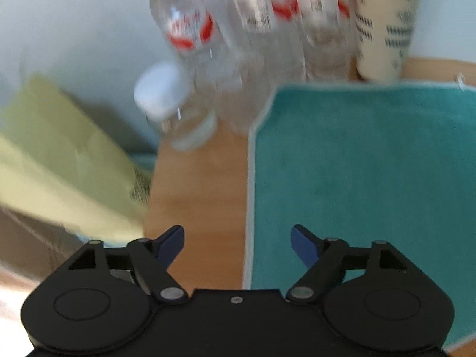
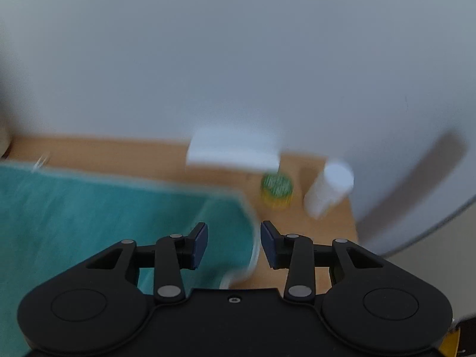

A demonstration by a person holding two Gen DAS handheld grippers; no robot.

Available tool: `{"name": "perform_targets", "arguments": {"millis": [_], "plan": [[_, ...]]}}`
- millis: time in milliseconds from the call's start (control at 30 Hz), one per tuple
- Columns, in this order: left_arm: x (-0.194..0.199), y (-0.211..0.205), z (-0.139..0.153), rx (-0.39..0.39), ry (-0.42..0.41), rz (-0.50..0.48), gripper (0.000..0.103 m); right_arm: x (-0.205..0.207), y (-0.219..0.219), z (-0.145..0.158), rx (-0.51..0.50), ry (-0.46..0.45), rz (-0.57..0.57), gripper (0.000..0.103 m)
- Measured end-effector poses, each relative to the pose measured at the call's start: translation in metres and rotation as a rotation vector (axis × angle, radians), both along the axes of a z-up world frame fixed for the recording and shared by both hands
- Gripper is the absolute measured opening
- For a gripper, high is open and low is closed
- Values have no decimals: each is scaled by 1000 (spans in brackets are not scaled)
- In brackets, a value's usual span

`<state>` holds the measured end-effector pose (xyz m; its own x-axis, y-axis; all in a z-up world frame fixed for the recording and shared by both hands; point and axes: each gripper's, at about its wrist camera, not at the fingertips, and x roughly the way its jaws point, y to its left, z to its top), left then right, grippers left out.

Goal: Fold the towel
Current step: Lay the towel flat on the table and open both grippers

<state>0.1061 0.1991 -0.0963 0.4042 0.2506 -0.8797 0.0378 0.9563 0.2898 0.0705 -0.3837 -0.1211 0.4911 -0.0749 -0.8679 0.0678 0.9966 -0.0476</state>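
Note:
A teal towel point(image 1: 357, 163) with a pale hem lies flat on the wooden table point(image 1: 202, 190). In the left wrist view its left edge runs down the middle, and my left gripper point(image 1: 238, 241) hangs above that edge, wide open, nothing between its blue pads. In the right wrist view the towel point(image 2: 104, 214) fills the lower left, and its right corner sits under my right gripper point(image 2: 233, 244). That gripper is open with a moderate gap; the towel's hem lies below the gap, not pinched.
Clear plastic bottles point(image 1: 190, 44) with red labels and a paper cup point(image 1: 383, 26) stand along the back wall. Yellow-green packaging point(image 1: 59, 154) sits at left. At the right end are a white block point(image 2: 235, 148), a small green-yellow jar point(image 2: 276, 190) and a white bottle point(image 2: 327, 190).

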Motion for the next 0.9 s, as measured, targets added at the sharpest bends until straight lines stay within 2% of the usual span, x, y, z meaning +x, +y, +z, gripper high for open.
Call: {"name": "perform_targets", "arguments": {"millis": [133, 233, 300, 500, 600, 900], "plan": [[-23, 13, -8, -37, 44, 43, 82, -54, 6, -12, 39, 100, -9, 44], [-34, 16, -16, 10, 74, 40, 84, -83, 5, -17, 70, 132, -50, 44], [-35, 16, -19, 15, 87, 39, 87, -96, 1, -20, 111, 143, -86, 44], [-39, 21, -27, -55, 124, 103, 87, -109, 11, -37, 58, 164, -94, 44], [-42, 21, -31, -57, 132, 110, 87, -109, 9, -41, 39, 162, -118, 44], [-40, 24, -34, -112, 139, 155, 84, -103, 0, -57, 86, 190, -144, 44]]}}
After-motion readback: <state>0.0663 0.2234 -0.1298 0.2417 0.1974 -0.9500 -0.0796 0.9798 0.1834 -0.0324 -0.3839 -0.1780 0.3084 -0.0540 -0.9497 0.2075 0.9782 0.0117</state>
